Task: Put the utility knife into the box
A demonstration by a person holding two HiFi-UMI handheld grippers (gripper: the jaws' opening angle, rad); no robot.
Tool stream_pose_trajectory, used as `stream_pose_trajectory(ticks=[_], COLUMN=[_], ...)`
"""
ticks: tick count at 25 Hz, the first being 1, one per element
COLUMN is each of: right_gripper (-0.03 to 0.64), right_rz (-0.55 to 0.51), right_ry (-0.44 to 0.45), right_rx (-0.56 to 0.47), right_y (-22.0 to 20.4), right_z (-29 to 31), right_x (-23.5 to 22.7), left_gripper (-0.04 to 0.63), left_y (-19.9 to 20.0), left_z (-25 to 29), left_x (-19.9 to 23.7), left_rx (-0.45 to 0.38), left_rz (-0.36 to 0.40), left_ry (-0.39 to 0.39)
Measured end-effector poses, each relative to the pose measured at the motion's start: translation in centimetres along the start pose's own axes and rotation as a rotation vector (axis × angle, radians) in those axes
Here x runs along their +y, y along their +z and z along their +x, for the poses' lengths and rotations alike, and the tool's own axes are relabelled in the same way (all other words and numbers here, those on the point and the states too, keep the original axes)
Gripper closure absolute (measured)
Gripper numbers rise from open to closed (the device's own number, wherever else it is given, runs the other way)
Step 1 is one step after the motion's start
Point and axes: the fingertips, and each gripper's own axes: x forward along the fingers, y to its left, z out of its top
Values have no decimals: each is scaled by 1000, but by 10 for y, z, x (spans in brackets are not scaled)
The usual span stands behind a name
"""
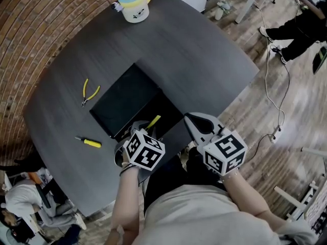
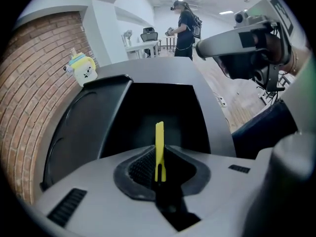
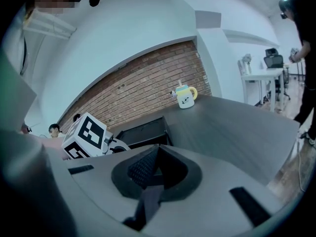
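A black box lies open on the dark table, its lid folded out to the left. My left gripper is shut on a yellow utility knife, held at the box's near edge. In the left gripper view the knife stands upright between the closed jaws, with the box's dark inside right beyond. My right gripper is shut with nothing in it, just right of the box at the table's front edge. Its own view shows the jaws pressed together.
Yellow-handled pliers and a yellow screwdriver lie left of the box. A yellow and white mug stands at the table's far edge. A brick wall runs along the left. Cables trail on the wooden floor to the right.
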Motion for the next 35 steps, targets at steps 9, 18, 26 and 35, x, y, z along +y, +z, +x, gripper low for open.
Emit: stream_pose_trajectory(ticks=[9,18,26,35], right_gripper=[612,612,612,612], right_rz=[-11,-49,-127,-221], right_ry=[11,67,175,242], right_rx=[16,11,-5,-79], right_y=[2,14,37,71], right_z=[6,14,22,19], right_x=[-2,3,24,46], left_gripper=[528,515,515,540], left_y=[0,20,31,23], left_z=[7,-20,-75,-158], left_x=[-3,5,43,68], left_rx=[-12,-170,-404,-708], left_rz=[-5,-150,-396,-618], left_ry=[-23,-13,125,311])
